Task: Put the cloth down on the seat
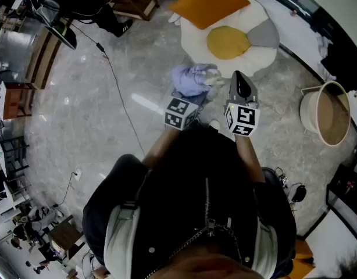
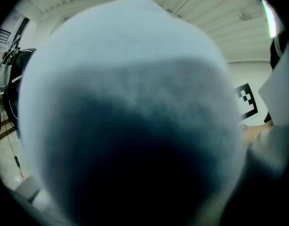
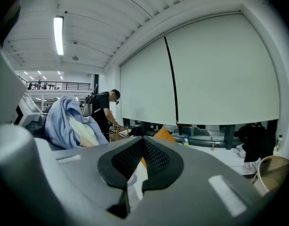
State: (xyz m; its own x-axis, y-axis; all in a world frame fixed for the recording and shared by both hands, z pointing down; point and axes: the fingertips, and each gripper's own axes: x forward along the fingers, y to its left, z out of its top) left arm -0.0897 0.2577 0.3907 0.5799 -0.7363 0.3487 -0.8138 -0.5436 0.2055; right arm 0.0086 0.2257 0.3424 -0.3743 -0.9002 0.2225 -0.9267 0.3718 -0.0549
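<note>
A light blue cloth [image 1: 190, 79] is bunched up at the tip of my left gripper [image 1: 193, 90], which is shut on it above the floor, just short of the seat. In the left gripper view the cloth [image 2: 130, 102] fills almost the whole picture and hides the jaws. The seat [image 1: 248, 56] is a white, egg-shaped floor cushion with a yellow round pad [image 1: 227, 42] in its middle. My right gripper [image 1: 238, 78] is held beside the cloth, pointing at the seat's near edge. Its jaws [image 3: 143, 144] are shut with nothing between them, and the cloth [image 3: 64, 121] hangs to their left.
An orange cushion [image 1: 209, 2] and a grey one [image 1: 263, 35] lie on the seat's far side. A round tub [image 1: 327, 114] stands on the floor at the right. A thin cable [image 1: 117, 92] runs across the floor at the left. Another person [image 3: 103, 109] stands in the background.
</note>
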